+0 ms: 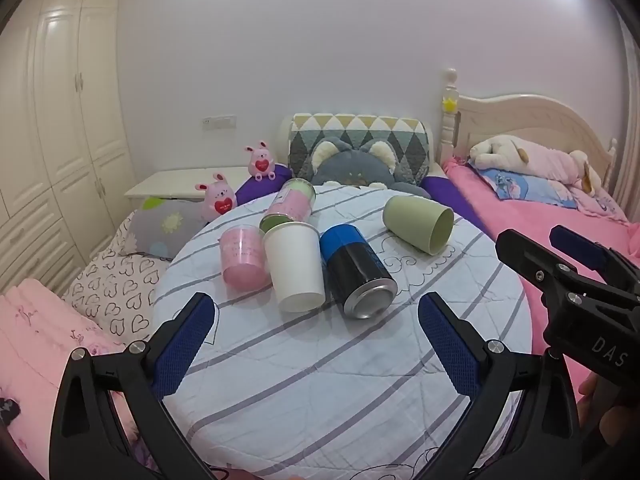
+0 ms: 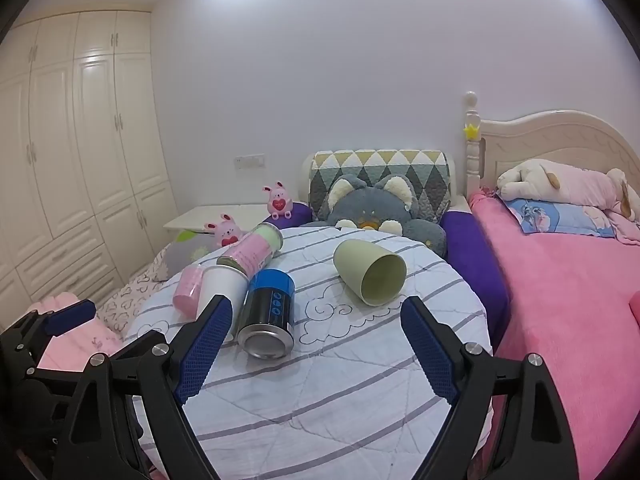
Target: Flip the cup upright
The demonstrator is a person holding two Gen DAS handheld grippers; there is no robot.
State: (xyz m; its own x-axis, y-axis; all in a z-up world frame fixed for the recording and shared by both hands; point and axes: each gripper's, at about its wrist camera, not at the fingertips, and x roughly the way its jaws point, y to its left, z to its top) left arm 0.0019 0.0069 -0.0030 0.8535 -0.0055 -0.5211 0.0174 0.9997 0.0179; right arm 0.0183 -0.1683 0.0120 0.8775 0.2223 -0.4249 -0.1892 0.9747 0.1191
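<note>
A pale green cup [image 1: 418, 224] [image 2: 370, 276] lies on its side on the round striped table [image 1: 320, 380] [image 2: 340, 380], its mouth facing me and to the right. My left gripper [image 1: 316, 344] is open and empty, low over the table's near part, short of the cups. My right gripper [image 2: 316, 348] is open and empty, with the green cup ahead between its fingers; it shows at the right in the left wrist view [image 1: 560, 268]. The left gripper shows at the lower left of the right wrist view [image 2: 60, 332].
A white paper cup [image 1: 294, 266] [image 2: 218, 284], a pink plastic cup [image 1: 242, 258] [image 2: 188, 290], a blue-black can [image 1: 356, 272] [image 2: 268, 316] and a pink-green can [image 1: 290, 206] [image 2: 252, 252] lie on the table's left half. A pink bed [image 2: 560, 300] is right, a wardrobe [image 1: 60, 120] left.
</note>
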